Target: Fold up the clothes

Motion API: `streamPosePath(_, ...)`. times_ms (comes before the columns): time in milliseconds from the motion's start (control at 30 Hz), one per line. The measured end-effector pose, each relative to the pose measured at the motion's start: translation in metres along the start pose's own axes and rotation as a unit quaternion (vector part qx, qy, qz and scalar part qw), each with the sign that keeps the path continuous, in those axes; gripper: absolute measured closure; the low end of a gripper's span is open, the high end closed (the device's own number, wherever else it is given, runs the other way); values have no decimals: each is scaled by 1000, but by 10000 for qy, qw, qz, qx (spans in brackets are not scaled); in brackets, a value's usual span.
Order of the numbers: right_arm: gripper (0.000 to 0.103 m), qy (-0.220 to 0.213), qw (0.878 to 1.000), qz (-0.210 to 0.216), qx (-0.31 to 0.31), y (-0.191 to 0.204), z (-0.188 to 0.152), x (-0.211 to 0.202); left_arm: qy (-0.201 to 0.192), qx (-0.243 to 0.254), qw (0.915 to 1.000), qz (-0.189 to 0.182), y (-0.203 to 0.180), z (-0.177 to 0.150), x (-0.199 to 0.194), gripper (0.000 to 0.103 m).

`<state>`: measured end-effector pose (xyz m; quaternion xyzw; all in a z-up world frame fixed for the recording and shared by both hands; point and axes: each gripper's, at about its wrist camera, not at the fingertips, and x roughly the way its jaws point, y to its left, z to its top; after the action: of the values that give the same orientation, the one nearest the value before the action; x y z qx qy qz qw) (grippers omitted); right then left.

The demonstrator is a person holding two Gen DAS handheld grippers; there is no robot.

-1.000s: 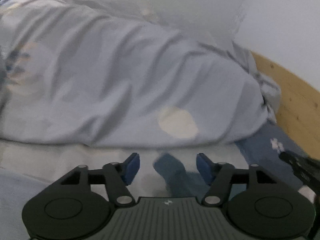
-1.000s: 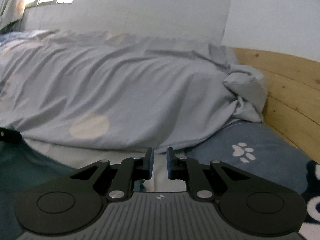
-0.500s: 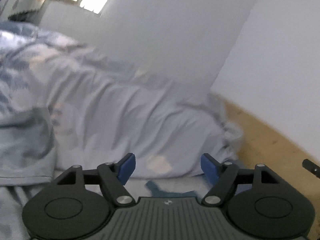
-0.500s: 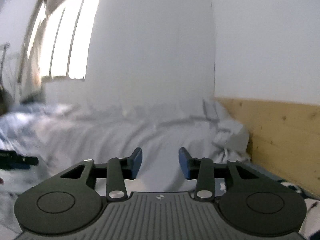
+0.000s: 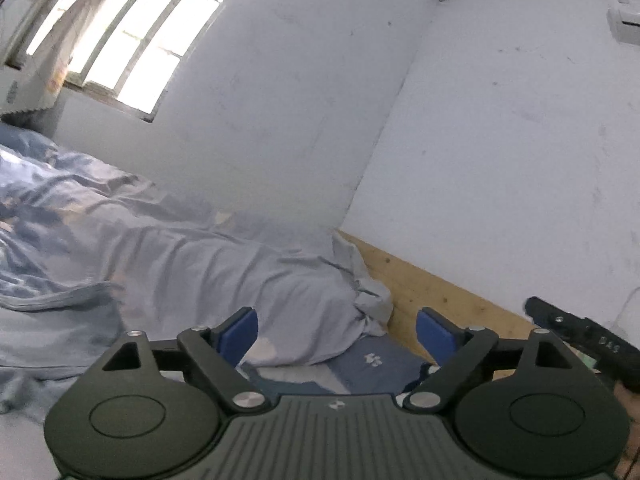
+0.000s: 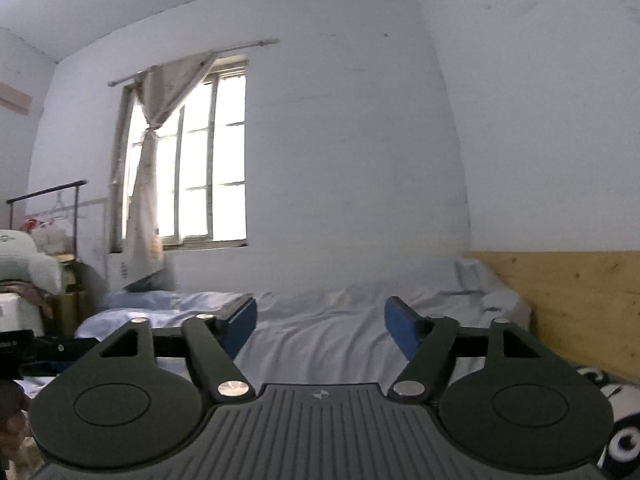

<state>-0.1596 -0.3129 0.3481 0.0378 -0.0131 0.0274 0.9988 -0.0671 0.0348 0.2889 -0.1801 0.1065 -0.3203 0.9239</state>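
The bed is taken as the landmark. It is covered by a pale blue quilt, whose long axis is seen to run from the window end toward the wooden board.

The clothes to be folded cannot be made out with certainty. Only a blue cloth with a paw print is seen, lying on the bed at the foot of the quilt, beside the board. It lies below and just ahead of the left gripper, between its fingers in that view. In the right wrist view that spot is hidden behind the gripper body.

Both grippers are pointed level over the bed. The left gripper's jaws are opening, with nothing held between them. The right gripper is likewise opening and empty.

The left gripper is judged the nearer to the cloth, so a downward reach would be called for.
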Motion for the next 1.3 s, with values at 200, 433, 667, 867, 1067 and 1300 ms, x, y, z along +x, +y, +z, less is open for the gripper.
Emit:
streamPosePath(200, 12, 279, 9983, 319, 404, 49, -44, 5, 38, 209, 9977, 641, 13, -15, -54, 8)
streamPosePath(433, 11, 897, 9934, 317, 634, 98, -124, 52, 134, 386, 9824, 1823, 61, -56, -61, 7)
streamPosePath(667, 11, 1489, 9872, 104, 558, 120, -202, 92, 712, 395, 9649, 2495, 112, -118, -15, 7)
streamPosePath(867, 11, 1906, 9806, 141, 441, 127, -258, 121, 1116, 331, 9504, 2886, 146, -164, 13, 7)
streamPosePath(1067, 10, 2377, 9703, 96, 433, 131, -303, 147, 1471, 256, 9368, 3164, 172, -192, 25, 7)
streamPosePath(1300, 8, 2646, 9643, 26, 54, 138, -331, 158, 1585, 474, 9306, 3265, 176, -211, 39, 7)
